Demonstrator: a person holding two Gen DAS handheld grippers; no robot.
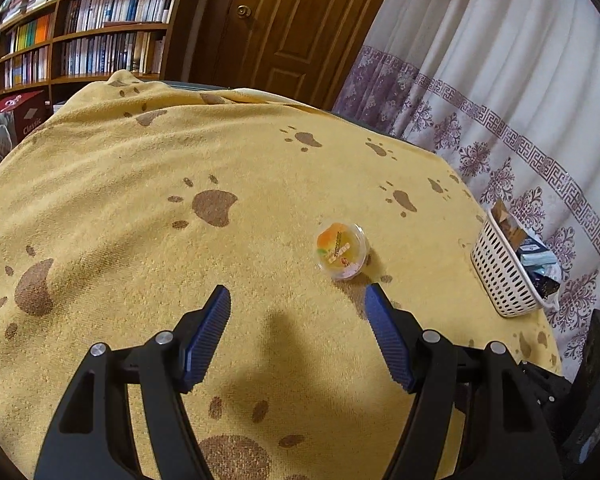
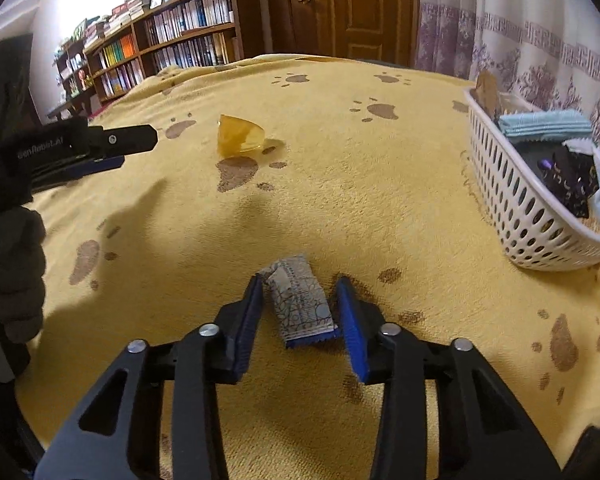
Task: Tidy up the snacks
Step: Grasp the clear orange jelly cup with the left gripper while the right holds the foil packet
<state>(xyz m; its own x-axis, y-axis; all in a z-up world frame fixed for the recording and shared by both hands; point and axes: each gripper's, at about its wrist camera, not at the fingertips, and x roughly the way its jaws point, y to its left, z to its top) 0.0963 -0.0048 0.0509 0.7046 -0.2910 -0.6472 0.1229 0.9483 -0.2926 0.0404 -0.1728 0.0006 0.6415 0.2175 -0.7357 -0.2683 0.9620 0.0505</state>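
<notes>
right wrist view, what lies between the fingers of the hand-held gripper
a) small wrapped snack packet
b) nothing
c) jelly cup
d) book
a: a small wrapped snack packet lies on the yellow towel between the right hand-held gripper fingers; the jelly cup sits farther off.

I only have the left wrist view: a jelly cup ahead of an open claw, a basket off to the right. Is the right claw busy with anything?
Observer: Yes. A small grey packet lies on the blanket between the right claw pads.
Operator: Gripped?
Observer: Not yet; a gap shows beside one pad.
Operator: What holds the left claw?
Observer: A hand in a dark glove.
</notes>
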